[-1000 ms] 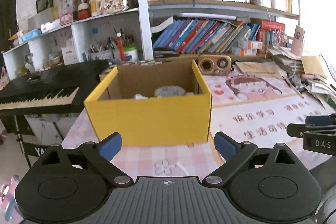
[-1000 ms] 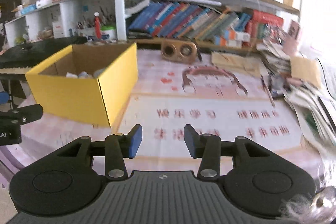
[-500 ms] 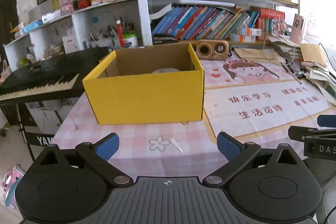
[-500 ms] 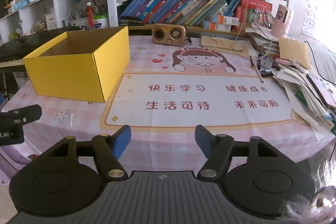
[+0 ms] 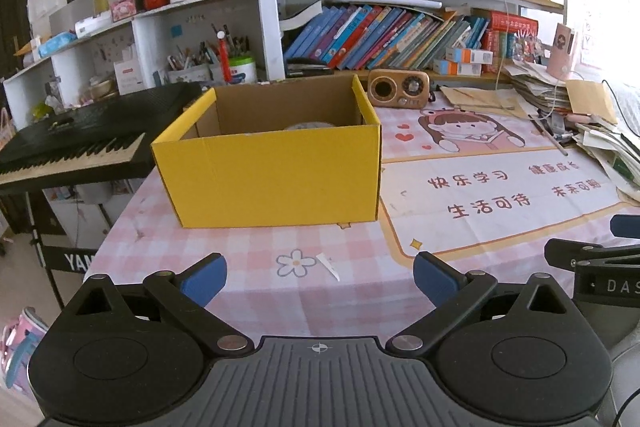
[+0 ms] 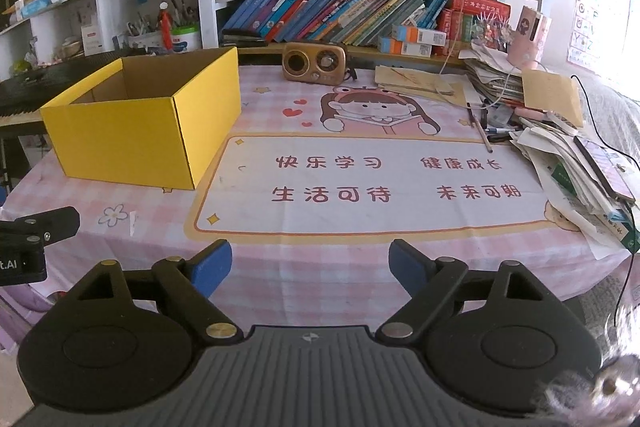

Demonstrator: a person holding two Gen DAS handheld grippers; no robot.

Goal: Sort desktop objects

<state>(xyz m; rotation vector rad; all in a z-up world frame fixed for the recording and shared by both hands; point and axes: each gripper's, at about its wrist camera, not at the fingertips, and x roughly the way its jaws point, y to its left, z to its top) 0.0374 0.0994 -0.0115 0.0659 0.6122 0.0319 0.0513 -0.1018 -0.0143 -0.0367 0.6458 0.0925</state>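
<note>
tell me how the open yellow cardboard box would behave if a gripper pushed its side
The open yellow cardboard box would probably slide rather than tip: it sits low and wide on the pink checked tablecloth. Its thin, lidless walls would likely flex inward. It seems light, with little visible inside.

open yellow cardboard box sits left on the pink checked tablecloth; small brown radio behind it (rightward), paper pile far right.

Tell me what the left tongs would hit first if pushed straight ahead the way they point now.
Probably the pink checked tablecloth near its printed flower, short of the yellow cardboard box. The left tongs are open, empty and tilted downward. Depth is uncertain in this fisheye view.
</note>
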